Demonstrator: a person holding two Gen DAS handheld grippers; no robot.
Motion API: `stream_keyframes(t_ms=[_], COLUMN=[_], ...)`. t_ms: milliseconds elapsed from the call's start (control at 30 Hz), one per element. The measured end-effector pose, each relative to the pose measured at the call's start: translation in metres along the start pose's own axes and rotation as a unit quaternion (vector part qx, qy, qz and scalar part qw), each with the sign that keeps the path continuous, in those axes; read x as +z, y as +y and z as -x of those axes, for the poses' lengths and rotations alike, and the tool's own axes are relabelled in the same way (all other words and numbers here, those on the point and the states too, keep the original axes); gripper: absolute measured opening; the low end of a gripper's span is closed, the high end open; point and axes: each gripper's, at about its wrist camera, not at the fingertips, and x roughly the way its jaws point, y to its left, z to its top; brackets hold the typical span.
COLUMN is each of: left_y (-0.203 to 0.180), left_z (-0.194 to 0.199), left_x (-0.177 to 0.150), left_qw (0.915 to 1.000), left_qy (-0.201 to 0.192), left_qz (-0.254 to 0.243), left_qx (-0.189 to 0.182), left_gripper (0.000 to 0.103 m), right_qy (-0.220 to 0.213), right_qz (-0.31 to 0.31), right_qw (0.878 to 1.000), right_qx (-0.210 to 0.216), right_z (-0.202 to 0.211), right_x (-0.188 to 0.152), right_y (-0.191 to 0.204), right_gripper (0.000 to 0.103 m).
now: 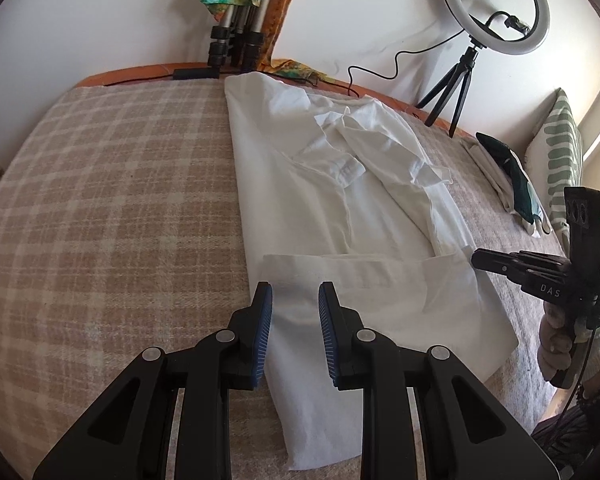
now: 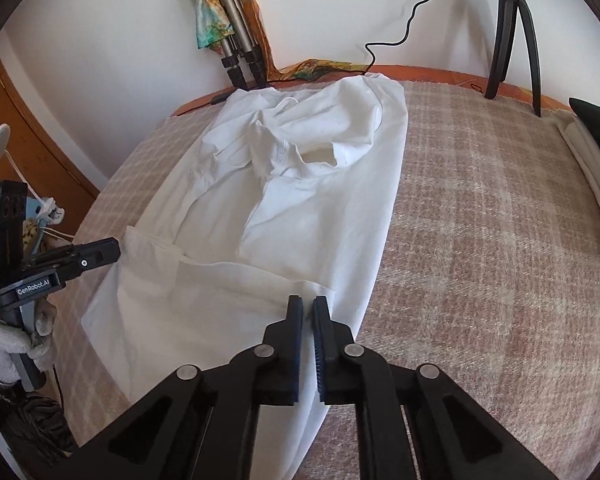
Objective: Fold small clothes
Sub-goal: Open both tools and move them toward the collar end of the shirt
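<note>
A white shirt point(image 1: 340, 200) point(image 2: 300, 184) lies flat on the plaid bed cover, sleeves folded in and the bottom hem turned up in a band. In the left wrist view my left gripper point(image 1: 295, 300) hovers over the hem's left end with a clear gap between its blue pads point(image 1: 263, 320), and cloth lies flat beneath them. It shows from the side in the right wrist view as the left gripper point(image 2: 114, 249), its tip at the hem's corner. My right gripper point(image 2: 308, 312) is shut, a sliver of shirt edge pinched between its fingers. Its tip, the right gripper point(image 1: 476, 261), meets the hem's right end.
The plaid bed cover point(image 1: 120, 200) point(image 2: 480, 220) spreads wide on both sides. A ring light on a small tripod point(image 1: 496, 8) and tripod legs point(image 1: 236, 44) stand at the wall. Folded clothes point(image 1: 512, 184) and a striped pillow point(image 1: 560, 152) lie at right. A person's gloved hands point(image 1: 556, 344) point(image 2: 8, 344) hold the grippers.
</note>
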Motion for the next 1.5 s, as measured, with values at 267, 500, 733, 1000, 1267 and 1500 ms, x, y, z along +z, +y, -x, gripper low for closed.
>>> stream_keyframes(t_ms=[267,500,733,1000,1267,1500], left_y=[0.017,0.032,0.066,0.077,0.075,0.063], left_z=[0.016,-0.004,-0.064,-0.114,-0.14,-0.151], left_x=[0.037,0.089,0.13,0.163,0.182,0.187], left_qw=[0.9991,0.9991,0.9984,0.9998,0.9998,0.9998], left_qy=[-0.038,-0.04,-0.02,-0.001,-0.009,-0.015], left_qz=[0.017,0.014,0.048,0.019,0.011,-0.007], left_qx=[0.005,-0.001,-0.022,-0.005,-0.013,-0.013], left_gripper=[0.04,0.049,0.049,0.049,0.049,0.025], right_qy=[-0.021,-0.051,-0.062,-0.049,-0.044,-0.037], right_qz=[-0.015,-0.051,-0.064,-0.07,-0.032,-0.012], right_qw=[1.0,0.996,0.993,0.994,0.996,0.997], right_qx=[0.012,0.053,0.074,0.068,0.065,0.063], right_z=[0.021,0.019,-0.018,-0.075,-0.107,-0.115], right_x=[0.014,0.067,0.128,0.171,0.197,0.203], right_y=[-0.018,-0.063,-0.09,-0.116,-0.099,-0.091], right_gripper=[0.029,0.033,0.034,0.033,0.031,0.008])
